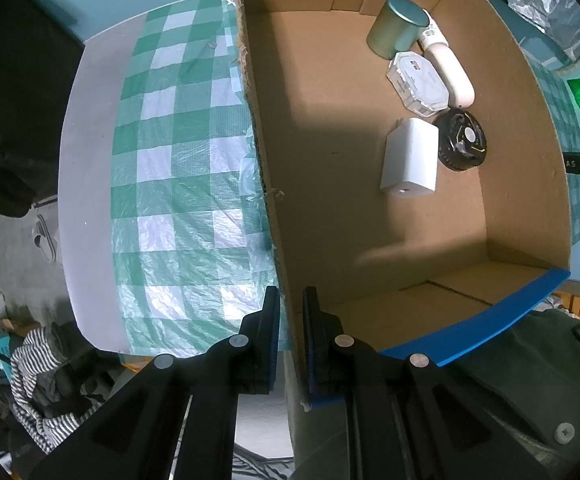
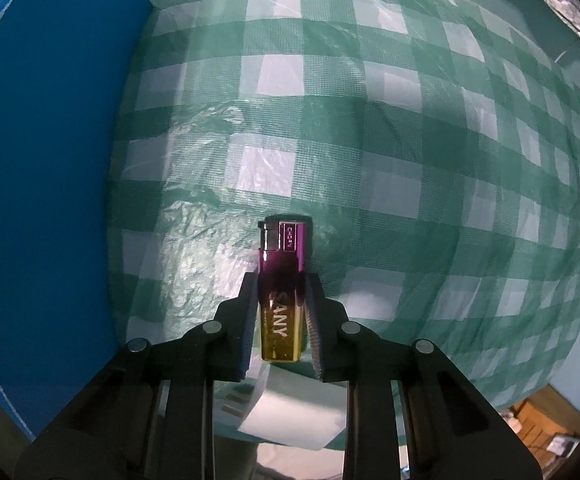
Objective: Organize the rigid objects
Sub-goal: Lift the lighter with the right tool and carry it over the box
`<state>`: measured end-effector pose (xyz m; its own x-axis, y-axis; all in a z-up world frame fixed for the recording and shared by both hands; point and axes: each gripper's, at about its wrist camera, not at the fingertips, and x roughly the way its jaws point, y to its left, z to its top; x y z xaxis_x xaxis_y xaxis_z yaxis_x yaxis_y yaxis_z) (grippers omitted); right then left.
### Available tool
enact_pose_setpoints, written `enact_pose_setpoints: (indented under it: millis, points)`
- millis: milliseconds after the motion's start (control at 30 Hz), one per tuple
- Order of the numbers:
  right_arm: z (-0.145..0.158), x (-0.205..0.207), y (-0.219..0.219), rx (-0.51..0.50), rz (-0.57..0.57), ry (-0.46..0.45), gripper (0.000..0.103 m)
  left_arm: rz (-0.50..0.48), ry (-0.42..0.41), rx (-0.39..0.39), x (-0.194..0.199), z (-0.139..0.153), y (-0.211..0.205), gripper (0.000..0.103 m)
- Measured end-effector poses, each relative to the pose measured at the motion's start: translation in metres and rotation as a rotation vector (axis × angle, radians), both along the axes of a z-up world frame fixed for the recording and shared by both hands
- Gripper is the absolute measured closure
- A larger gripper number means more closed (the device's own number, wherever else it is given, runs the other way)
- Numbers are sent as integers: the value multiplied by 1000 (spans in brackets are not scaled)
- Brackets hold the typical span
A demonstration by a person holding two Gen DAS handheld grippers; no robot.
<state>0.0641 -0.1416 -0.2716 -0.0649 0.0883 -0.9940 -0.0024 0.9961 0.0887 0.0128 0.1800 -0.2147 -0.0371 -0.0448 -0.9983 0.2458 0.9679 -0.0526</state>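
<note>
My left gripper point(image 1: 291, 294) is shut on the near left wall of an open cardboard box point(image 1: 265, 160), one finger outside and one inside. On the box floor lie a grey-green cylinder point(image 1: 396, 26), a white tube point(image 1: 448, 68), a clear octagonal case point(image 1: 418, 82), a white charger block point(image 1: 410, 156) and a black round part point(image 1: 462, 139). In the right wrist view my right gripper point(image 2: 281, 276) is shut on a purple and gold lighter point(image 2: 282, 288), whose metal top points away over the checked cloth. The lighter's lower end sits between the pads.
A green and white checked cloth point(image 2: 370, 140) covers the table. The box's blue outer side point(image 2: 41, 160) rises at the left of the right wrist view. A white folded card point(image 2: 290, 416) lies under the right gripper. The table edge and floor clutter point(image 1: 41, 380) show at lower left.
</note>
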Motion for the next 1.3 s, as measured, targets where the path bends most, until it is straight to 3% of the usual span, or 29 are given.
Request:
enact_pose_setpoints:
  millis: [333,1300]
  points:
    - [20,0,7,14,74,-6,81,0,-1,-2,0,1,-2,92]
    - [138,31,74,85,283,-150,81,12,-5,-7,5,3,-1,92]
